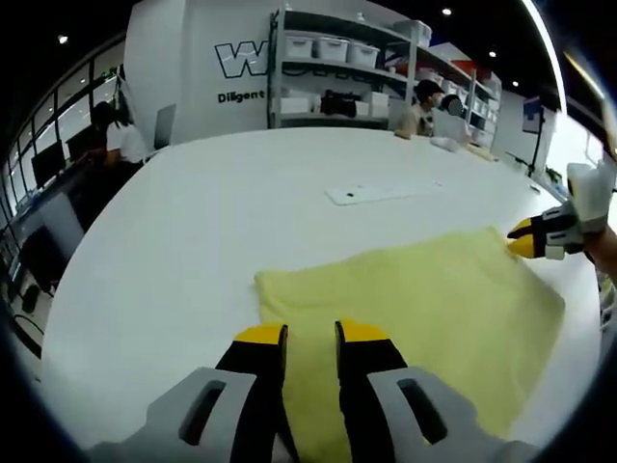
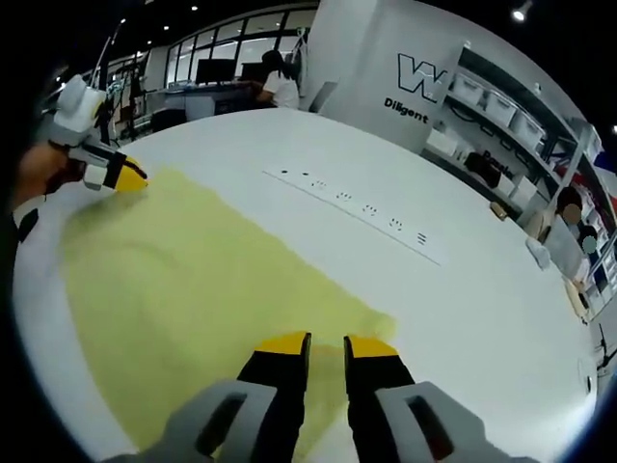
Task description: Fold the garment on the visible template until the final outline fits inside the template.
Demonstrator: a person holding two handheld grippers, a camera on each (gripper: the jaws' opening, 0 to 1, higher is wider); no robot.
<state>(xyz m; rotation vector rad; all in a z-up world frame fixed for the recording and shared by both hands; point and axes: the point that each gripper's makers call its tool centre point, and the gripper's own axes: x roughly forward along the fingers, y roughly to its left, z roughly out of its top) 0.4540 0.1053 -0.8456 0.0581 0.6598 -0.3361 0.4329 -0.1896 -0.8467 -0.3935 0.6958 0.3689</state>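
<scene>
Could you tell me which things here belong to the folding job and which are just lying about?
Job:
- flat pale yellow cloth garment
- left gripper
- right gripper
- white table

Lying about:
- white power strip panel
- shelving with white storage bins

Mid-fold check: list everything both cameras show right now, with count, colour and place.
garment: one, pale yellow, spread flat on the table, under both hand-held grippers
table: one, white, large and rounded
flat strip with sockets: one, white, on the table beyond the garment
shelving with bins: one unit, white, by the back wall
people: several, seated around the table's far edge
left hand-held gripper: yellow-tipped, jaws slightly apart over the garment edge
right hand-held gripper: yellow-tipped, jaws slightly apart at a garment corner
</scene>
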